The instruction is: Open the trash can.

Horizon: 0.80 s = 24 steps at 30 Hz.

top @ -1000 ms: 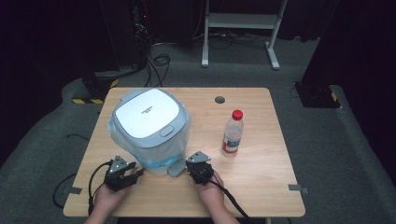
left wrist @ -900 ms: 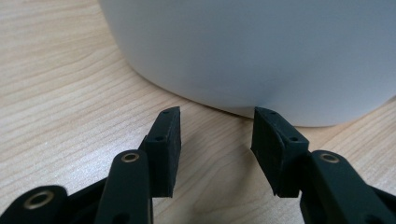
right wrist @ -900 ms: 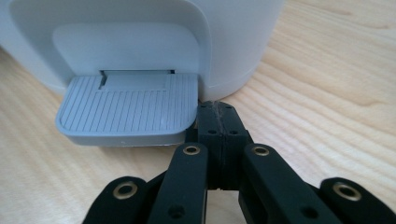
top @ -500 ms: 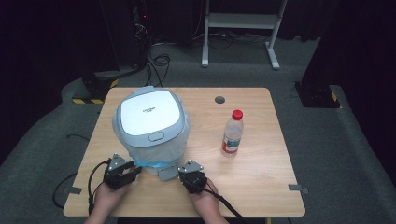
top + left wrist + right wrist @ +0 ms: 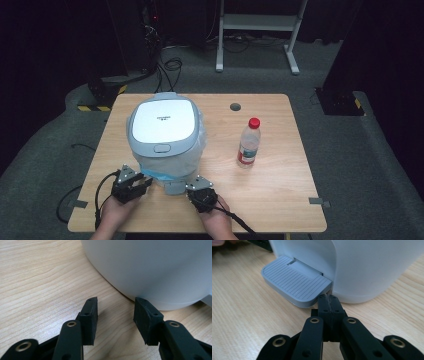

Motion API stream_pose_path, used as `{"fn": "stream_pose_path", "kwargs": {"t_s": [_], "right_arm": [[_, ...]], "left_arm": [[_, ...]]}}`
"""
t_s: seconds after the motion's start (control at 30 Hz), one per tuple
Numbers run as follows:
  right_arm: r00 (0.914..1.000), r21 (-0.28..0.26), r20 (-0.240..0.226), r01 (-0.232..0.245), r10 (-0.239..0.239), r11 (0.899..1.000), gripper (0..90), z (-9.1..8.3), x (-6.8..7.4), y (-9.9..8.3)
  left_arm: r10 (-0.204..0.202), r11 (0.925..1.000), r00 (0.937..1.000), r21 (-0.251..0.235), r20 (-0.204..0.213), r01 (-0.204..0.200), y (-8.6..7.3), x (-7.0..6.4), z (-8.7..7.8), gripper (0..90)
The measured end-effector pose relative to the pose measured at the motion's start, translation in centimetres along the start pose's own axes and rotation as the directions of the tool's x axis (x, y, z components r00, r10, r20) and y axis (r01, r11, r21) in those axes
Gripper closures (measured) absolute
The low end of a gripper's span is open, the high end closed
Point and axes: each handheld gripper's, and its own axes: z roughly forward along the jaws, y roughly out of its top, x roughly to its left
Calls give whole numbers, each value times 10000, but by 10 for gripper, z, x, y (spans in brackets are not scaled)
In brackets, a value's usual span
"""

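A white appliance with a grey-rimmed lid (image 5: 161, 124) stands left of centre on the wooden table (image 5: 270, 170), with clear plastic bunched around its body. A grey ribbed flap (image 5: 294, 283) sticks out from its base toward the front edge. My right gripper (image 5: 327, 299) is shut, its tips at the flap's near corner against the white body; nothing shows between the jaws. In the high view it (image 5: 201, 195) lies just right of the flap (image 5: 173, 187). My left gripper (image 5: 115, 308) is open beside the appliance's lower wall (image 5: 155, 270), holding nothing, at the front left (image 5: 131, 184).
A clear water bottle with a red cap (image 5: 248, 143) stands upright to the right of the appliance. A round cable hole (image 5: 235, 106) sits near the table's far edge. Bare wood lies right of the bottle. Cables trail off the front edge.
My right gripper has drawn left and back toward the front edge, and the grey flap now shows in front of the appliance. The left gripper has barely moved.
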Motion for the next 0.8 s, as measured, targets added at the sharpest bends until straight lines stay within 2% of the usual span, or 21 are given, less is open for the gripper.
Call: {"fn": "stream_pose_path", "kwargs": {"t_s": [0.1,0.2,0.3,0.33,0.37,0.4,0.43,0.5,0.67,0.77,0.8], "right_arm": [[9999,-37,5,108,-108,9999,897,1,3,0],[10000,-30,-20,32,-32,10000,868,1,2,1],[9996,-99,205,-185,187,9998,837,-1,-2,1],[9996,-99,205,-185,187,9998,837,-1,-2,1],[9997,-127,194,-144,146,9998,832,-1,-2,1],[9997,-127,194,-144,146,9998,832,-1,-2,1],[9997,-111,237,-110,112,9999,827,-1,-1,1],[9998,-125,177,-54,57,9999,827,0,-1,1],[9998,-118,154,-95,97,9999,824,3,-2,3],[9998,-139,162,-86,88,9999,824,8,-7,7],[9998,-136,152,-110,112,9998,823,9,-8,8]], "left_arm": [[106,9999,9998,20,146,-106,0,-1,0,516],[164,9999,9997,28,205,-165,0,-1,0,500],[295,9996,9984,13,479,-296,-1,-2,-2,481],[443,9990,9969,-34,657,-441,-2,-3,-2,481],[832,9965,9932,-158,808,-822,-3,-5,-4,498],[832,9965,9932,-158,808,-822,-3,-5,-4,499],[1302,9915,9883,-184,794,-1292,-3,-8,-6,498],[1391,9901,9877,-267,714,-1375,-3,-10,-5,496],[1084,9941,9912,-121,761,-1078,1,-8,-2,495],[724,9974,9940,0,821,-727,6,-3,3,509],[491,9988,9954,38,826,-496,7,-2,5,509]]}}
